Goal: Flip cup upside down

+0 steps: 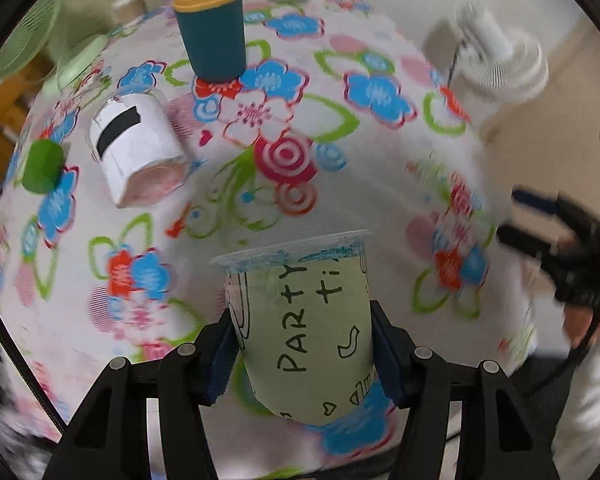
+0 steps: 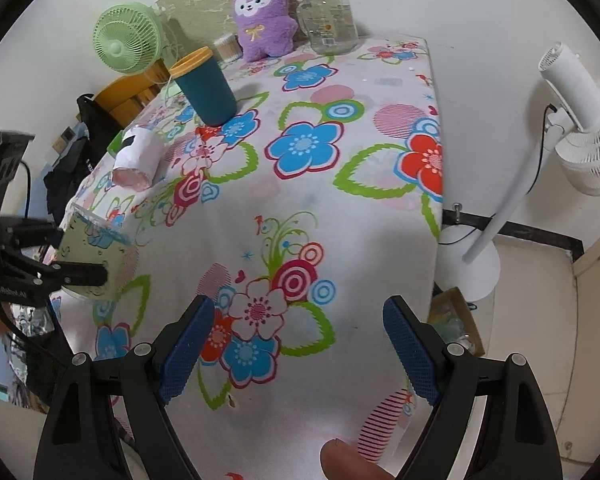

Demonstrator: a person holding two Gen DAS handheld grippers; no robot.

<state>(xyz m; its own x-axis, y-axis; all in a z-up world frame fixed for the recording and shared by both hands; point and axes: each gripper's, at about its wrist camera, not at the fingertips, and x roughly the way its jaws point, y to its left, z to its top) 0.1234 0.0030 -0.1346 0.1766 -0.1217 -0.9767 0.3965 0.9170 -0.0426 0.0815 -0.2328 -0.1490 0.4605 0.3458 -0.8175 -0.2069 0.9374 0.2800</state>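
The cup (image 1: 304,332), a clear plastic tumbler wrapped in a pale green paper sleeve lettered "PARTY", sits low in the middle of the left wrist view, clamped across its body between the blue-padded fingers of the left gripper (image 1: 304,354). Its flared, blue-tinted rim points up the frame and away from the camera, its closed base toward the lower edge; in the right wrist view it shows at the left edge (image 2: 94,256), apparently lifted off the flowered tablecloth (image 2: 340,216), rim to the upper left, so it looks tilted and nearly on its side. My reading is that the pick-up is done and the turn is partway: the rim has yet to face down, and the cup is not yet set on the cloth. The right gripper (image 2: 300,350) hovers over the near part of the table with its jaws wide and nothing between them. Further up the left wrist frame stand a teal cup with a yellow rim (image 1: 214,32), upright, and a white paper-wrapped cup with a black stripe (image 1: 140,152) lying on its side, with a green cap-like object (image 1: 42,166) near the left edge. The left wrist picture is smeared by motion toward its edges, so the white fan (image 1: 496,52) at upper right is blurred. Whether the cup's base clears the cloth cannot be told for certain, and the black gear at the right edge is cut off.
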